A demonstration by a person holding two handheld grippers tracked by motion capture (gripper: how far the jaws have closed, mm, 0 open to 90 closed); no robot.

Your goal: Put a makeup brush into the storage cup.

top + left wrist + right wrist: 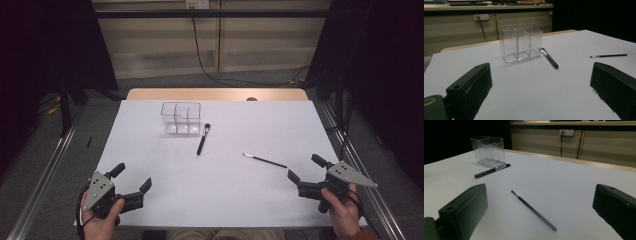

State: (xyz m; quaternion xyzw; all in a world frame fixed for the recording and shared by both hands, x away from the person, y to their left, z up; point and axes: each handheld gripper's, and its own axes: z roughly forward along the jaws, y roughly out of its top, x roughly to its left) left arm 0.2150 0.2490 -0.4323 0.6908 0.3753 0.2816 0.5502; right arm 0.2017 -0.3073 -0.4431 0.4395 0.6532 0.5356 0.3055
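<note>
High view: a white table (215, 190) is seen with a clear plastic organiser (181, 118) standing upright toward the far side, divided into compartments, all apparently empty. A thick makeup brush (203, 138) lies just beside its right front corner, bristle head toward the organiser. A thin liner brush (265, 160) lies flat, well apart from both, toward the right. The left gripper (134, 179) is held at the near left corner in the left hand (102, 220), jaws spread wide and empty, aimed inward over the table. The right gripper (304, 168) is held at the near right edge in the right hand (342, 210), jaws likewise wide and empty, aimed toward the thin brush.

Left gripper view: the organiser (521, 42) is seen ahead between the two wide-set jaws, with the thick brush (549, 58) close to its corner; contact cannot be confirmed. The thin brush (608, 55) lies far off to the right.

Right gripper view: the thin brush (533, 210) lies directly ahead between the parted jaws, tip pointing away. The thick brush (491, 171) and organiser (488, 150) are noted farther off.

Both brushes are judged light and stiff. The thin one is low-lying and likely to roll or slip, so it is best taken mid-handle, across its length. The organiser is judged light, rigid, smooth-walled and easily tipped.
</note>
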